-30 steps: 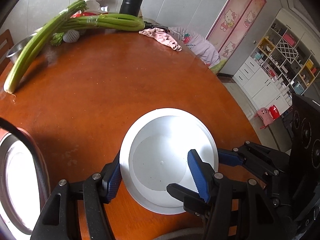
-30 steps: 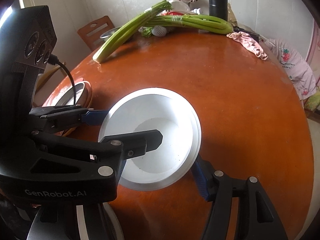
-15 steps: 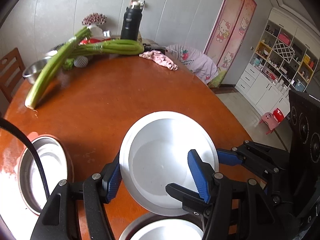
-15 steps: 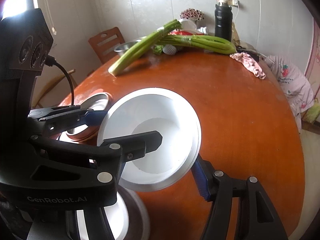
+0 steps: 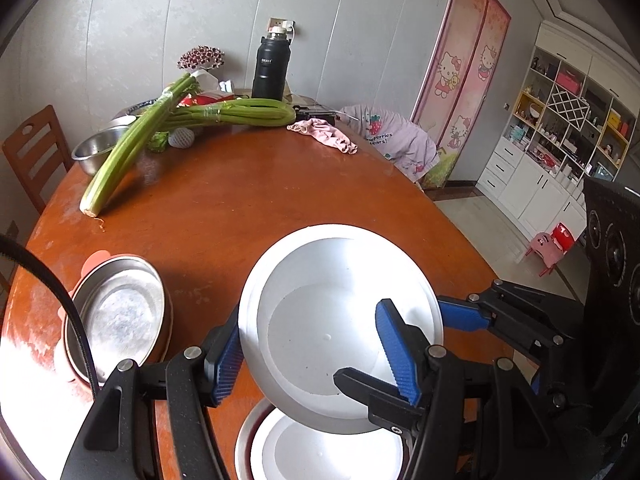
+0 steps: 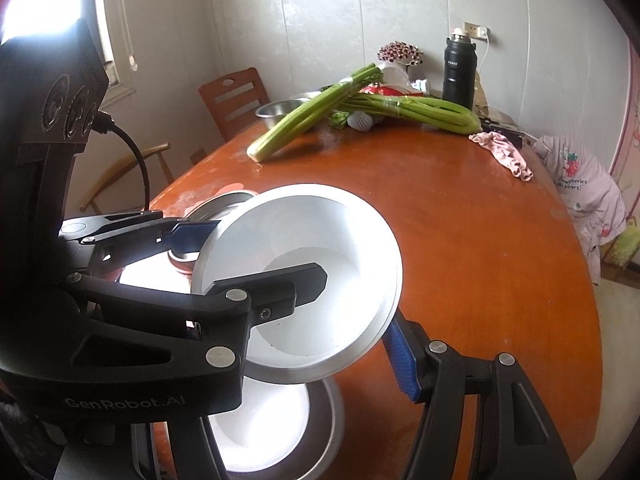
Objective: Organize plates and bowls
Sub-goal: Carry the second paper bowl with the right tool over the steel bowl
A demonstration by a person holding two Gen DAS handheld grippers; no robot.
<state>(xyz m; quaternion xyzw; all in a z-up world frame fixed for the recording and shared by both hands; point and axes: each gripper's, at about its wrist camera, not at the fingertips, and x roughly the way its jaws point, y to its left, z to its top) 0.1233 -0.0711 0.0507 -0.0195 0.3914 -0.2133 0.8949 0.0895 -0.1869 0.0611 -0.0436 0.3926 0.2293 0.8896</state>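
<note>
A white deep plate [image 5: 340, 320] is held in the air, tilted, above the table's near edge. My left gripper [image 5: 316, 352] is shut on its left rim, one finger under the rim, one inside. My right gripper [image 6: 360, 312] is shut on its right rim [image 6: 304, 280], one finger inside, one outside. Below it sits a dark bowl with a white plate inside [image 5: 320, 444], also in the right wrist view [image 6: 260, 420]. A steel dish on a pink holder [image 5: 116, 316] stands at the left.
The round wooden table [image 5: 240, 184] carries celery stalks [image 5: 132, 148], a steel bowl [image 5: 96, 150], a black flask [image 5: 270, 66] and a pink cloth [image 5: 324, 132] at the far side. A wooden chair [image 5: 32, 152] stands at the left.
Both grippers have lifted the white plate off the table and drawn it back toward me. The bowl with a plate in it has come into view beneath.
</note>
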